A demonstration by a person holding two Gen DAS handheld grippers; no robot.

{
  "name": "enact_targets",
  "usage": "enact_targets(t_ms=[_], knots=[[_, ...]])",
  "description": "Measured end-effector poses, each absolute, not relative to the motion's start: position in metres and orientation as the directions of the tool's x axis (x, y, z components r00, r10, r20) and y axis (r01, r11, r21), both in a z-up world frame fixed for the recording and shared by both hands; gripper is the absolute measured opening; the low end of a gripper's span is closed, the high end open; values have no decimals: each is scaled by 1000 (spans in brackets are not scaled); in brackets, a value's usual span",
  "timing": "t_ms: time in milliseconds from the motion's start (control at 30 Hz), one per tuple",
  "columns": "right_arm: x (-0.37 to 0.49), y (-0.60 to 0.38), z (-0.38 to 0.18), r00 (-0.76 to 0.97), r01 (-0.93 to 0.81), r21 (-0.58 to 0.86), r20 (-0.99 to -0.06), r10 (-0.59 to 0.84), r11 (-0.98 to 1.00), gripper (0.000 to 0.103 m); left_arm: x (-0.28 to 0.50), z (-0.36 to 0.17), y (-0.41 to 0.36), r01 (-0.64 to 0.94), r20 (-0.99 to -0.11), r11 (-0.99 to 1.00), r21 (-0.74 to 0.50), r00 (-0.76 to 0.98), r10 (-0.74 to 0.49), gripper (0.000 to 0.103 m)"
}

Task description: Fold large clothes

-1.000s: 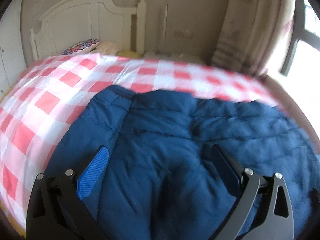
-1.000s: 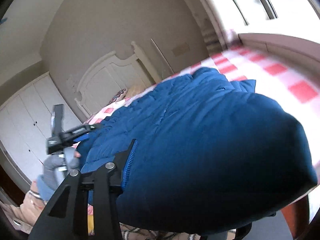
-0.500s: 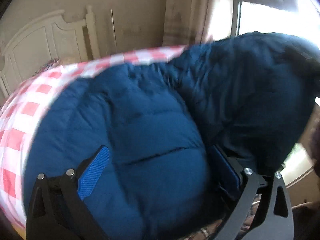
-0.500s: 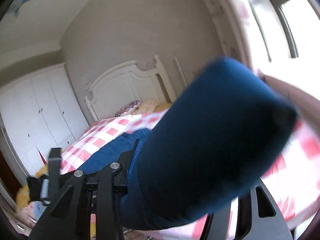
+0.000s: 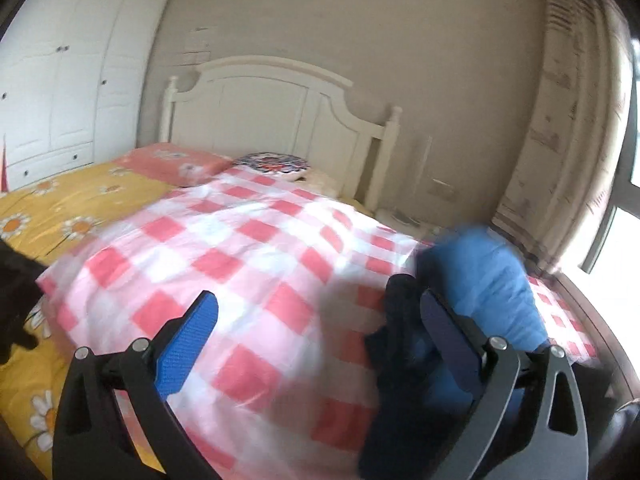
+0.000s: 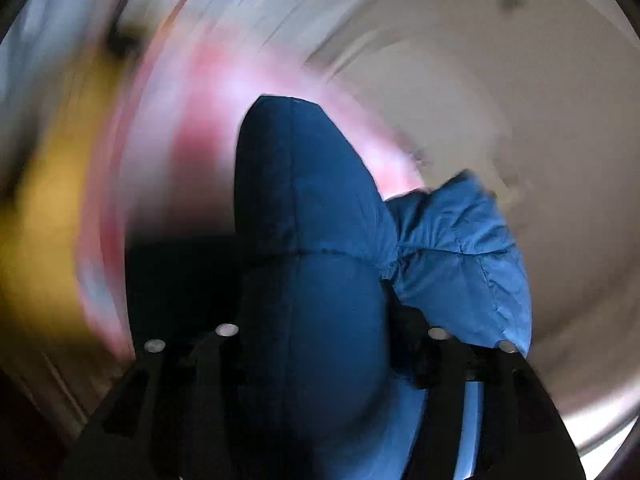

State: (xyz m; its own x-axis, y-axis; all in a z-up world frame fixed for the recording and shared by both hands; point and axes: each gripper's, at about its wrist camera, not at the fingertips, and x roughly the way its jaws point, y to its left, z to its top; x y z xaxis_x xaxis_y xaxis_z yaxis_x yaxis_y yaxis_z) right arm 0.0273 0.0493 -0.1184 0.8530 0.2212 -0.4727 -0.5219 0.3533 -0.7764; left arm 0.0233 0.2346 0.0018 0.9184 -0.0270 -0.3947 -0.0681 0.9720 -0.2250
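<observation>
Jacket (image 6: 316,300), puffy, soft and light, hangs bunched between the right gripper (image 6: 332,332) fingers, just opening, above the bed (image 5: 248,272); left gripper (image 5: 320,320) gapes empty; best gripped at a hem

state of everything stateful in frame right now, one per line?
blue padded jacket: bunched, lifted, between the right gripper's jaws
right gripper: jaws just opening, jacket fills the gap
left gripper: open, holds nothing
checked cover: spread on the bed
wardrobe: doors closed
</observation>
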Motion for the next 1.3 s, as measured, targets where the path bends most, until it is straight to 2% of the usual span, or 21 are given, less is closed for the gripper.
enact_targets(t_ms=[33, 100, 200, 333, 467, 567, 667, 733, 833, 933, 1000, 1133, 1167, 1233, 1300], knots=[[21, 60, -133, 894, -446, -849, -410, 178, 283, 65, 21, 1, 238, -70, -402, 972, -224, 915, -27, 101], [23, 61, -133, 890, -455, -838, -428, 156, 300, 65, 21, -2, 234, -57, -413, 975, -217, 910, -39, 101], [21, 41, -125, 866, -500, -801, -448, 223, 330, 62, 16, 4, 229, -9, -407, 974, -225, 909, -85, 101], [-1, 17, -120, 874, -473, -815, -386, 295, 336, 46, 27, 22, 217, 72, -377, 976, -205, 914, -147, 101], [-16, -2, -118, 860, -476, -821, -360, 361, 316, 45, 42, 57, 186, 169, -349, 972, -162, 912, -216, 101], [-25, -3, -127, 871, -444, -852, -337, 357, 278, 45, 60, 83, 154, 264, -381, 959, -104, 880, -283, 101], [-38, -3, -127, 868, -429, -864, -313, 385, 265, 45, 100, 92, 112, 348, -476, 937, -37, 818, -323, 101], [-44, -11, -124, 865, -422, -862, -290, 410, 279, 44, 126, 84, 97, 348, -542, 937, -37, 781, -312, 101], [-49, -22, -113, 862, -417, -847, -253, 439, 329, 37, 170, 53, 81, 322, -645, 946, -42, 715, -272, 101], [-51, -40, -95, 850, -432, -810, -218, 480, 396, 32, 203, 24, 83, 263, -753, 959, -109, 608, -253, 101], [-57, -52, -92, 844, -426, -810, -194, 500, 403, 32, 201, 27, 90, 258, -740, 953, -160, 608, -289, 101], [-70, -66, -89, 836, -422, -792, -152, 527, 441, 32, 184, 39, 92, 253, -704, 964, -83, 669, -237, 101], [-71, -69, -87, 830, -434, -783, -156, 535, 445, 32, 179, 40, 91, 263, -699, 962, -70, 675, -235, 101], [-68, -65, -94, 811, -475, -797, -231, 537, 374, 33, 175, 38, 84, 268, -701, 963, -18, 683, -204, 101], [-69, -48, -109, 825, -443, -845, -253, 506, 300, 40, 177, 19, 73, 245, -718, 966, 80, 687, -115, 101]])
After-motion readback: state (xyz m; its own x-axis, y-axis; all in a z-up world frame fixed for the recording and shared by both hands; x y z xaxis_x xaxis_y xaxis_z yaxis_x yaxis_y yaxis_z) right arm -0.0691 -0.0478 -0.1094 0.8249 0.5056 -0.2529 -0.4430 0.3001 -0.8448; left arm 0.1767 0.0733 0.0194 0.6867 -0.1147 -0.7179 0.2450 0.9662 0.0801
